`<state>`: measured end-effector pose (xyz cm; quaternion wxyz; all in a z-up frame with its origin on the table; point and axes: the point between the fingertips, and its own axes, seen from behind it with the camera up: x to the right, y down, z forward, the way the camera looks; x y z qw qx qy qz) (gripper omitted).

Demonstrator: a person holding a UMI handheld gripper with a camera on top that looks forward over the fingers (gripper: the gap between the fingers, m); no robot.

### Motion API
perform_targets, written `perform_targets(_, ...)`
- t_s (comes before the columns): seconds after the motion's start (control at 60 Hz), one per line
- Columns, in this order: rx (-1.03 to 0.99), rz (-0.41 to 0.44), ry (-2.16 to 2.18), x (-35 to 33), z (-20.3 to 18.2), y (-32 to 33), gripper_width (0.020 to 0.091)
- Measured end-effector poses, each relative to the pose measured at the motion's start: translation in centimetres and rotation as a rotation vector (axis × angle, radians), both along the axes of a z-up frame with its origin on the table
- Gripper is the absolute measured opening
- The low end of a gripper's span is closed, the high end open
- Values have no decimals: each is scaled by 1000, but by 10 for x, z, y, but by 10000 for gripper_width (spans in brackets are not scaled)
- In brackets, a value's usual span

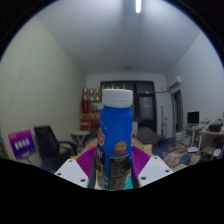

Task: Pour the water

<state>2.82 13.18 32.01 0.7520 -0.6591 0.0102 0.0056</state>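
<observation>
Blue bottle [116, 140] with white cap [117, 98] clamped upright between the fingers [148, 161], lifted high over the room.

Held by the lower body, pink pads pressing on both sides of the label, no gap visible at either side; cap and neck well above the fingers, so most of the bottle's height unsupported. Cap apparently in place, so no water likely to leave without removing it. No receiving cup or glass in sight, so risk of tilting blind and spilling onto the cluttered tabletop [195, 152] beyond. Low grip likely to allow pivoting or slipping within the pads once tipped, especially if full and heavy. Black chair [47, 139] and purple box [21, 143] far behind, no hazard.
</observation>
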Motion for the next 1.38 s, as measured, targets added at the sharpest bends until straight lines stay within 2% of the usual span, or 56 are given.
perform_targets(0.017, -35, -18, -3, 8, -22, -2, 501)
perform_targets(0.033, -41, -13, -31, 12, -40, -38, 500)
perform_targets(0.067, -78, -28, -54, 29, -69, -9, 501)
perform_targets(0.083, -104, -42, -55, 25, -70, 16, 501)
perform_targets(0.133, -149, -55, -64, 49, -112, 12, 502)
perform_targets(0.2, -200, -69, -57, 40, -149, 33, 502)
perform_targets(0.25, -230, -83, -45, 49, -172, 42, 501)
perform_targets(0.267, -237, -84, -42, 71, -190, 41, 501)
perform_targets(0.3, -261, -103, -35, 54, -200, 45, 500)
perform_targets(0.433, -366, -124, -5, 62, -260, 45, 518)
perform_targets(0.45, -316, -121, -13, 61, -251, 47, 533)
perform_targets(0.5, -307, -127, -16, 62, -250, 43, 504)
perform_targets(0.567, -330, -129, -13, 62, -254, 42, 511)
perform_targets(0.717, -450, -125, 36, 59, -263, 28, 684)
perform_targets(0.75, -485, -132, 52, 62, -265, 29, 787)
perform_targets(0.783, -489, -144, 60, 61, -259, 13, 860)
perform_targets(0.867, -478, -169, 52, 58, -239, -18, 835)
perform_targets(1.017, -488, -174, 67, 25, -194, -98, 833)
perform_targets(1.25, -519, -169, 42, -64, -123, -255, 831)
perform_targets(1.383, -539, -186, 39, -109, -95, -328, 821)
